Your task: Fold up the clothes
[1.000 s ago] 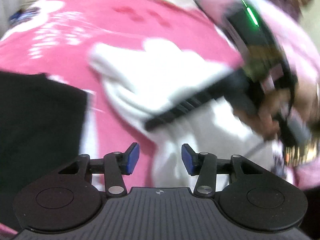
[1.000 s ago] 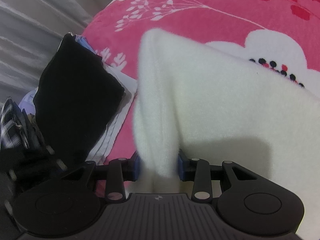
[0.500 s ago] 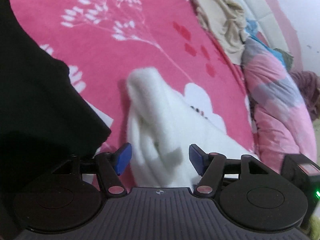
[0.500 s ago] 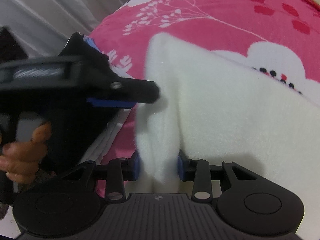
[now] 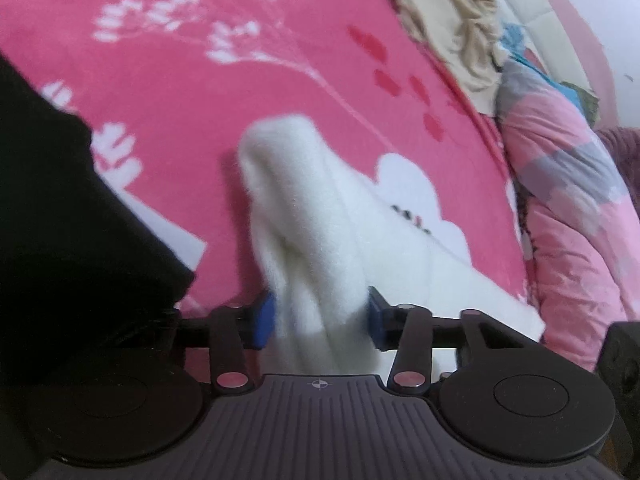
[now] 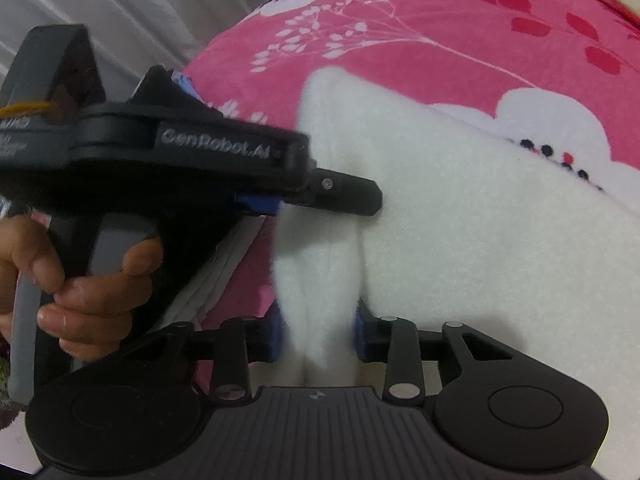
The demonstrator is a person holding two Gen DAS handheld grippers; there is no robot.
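Note:
A white fleece garment [image 5: 304, 208] lies on a pink flowered blanket [image 5: 200, 100], with one edge pulled up into a standing fold. My left gripper [image 5: 320, 316] is shut on that fold, and the cloth fills the gap between its blue pads. My right gripper [image 6: 318, 332] is shut on the same white garment [image 6: 460, 240], on a lower part of the fold. In the right wrist view the left gripper's fingers [image 6: 348, 192] press into the fold just above, and a hand [image 6: 92, 280] holds its handle.
A folded black garment [image 5: 60, 220] lies on white folded cloth [image 5: 172, 236] to the left. Beige clothes [image 5: 448, 20] and a pink and grey quilt [image 5: 568, 240] sit along the right edge of the blanket. A grey curtain [image 6: 120, 8] hangs beyond the blanket's left edge.
My left gripper swung in from the side, came up to the raised fold and shut on it. The right gripper has kept its hold and barely moved.

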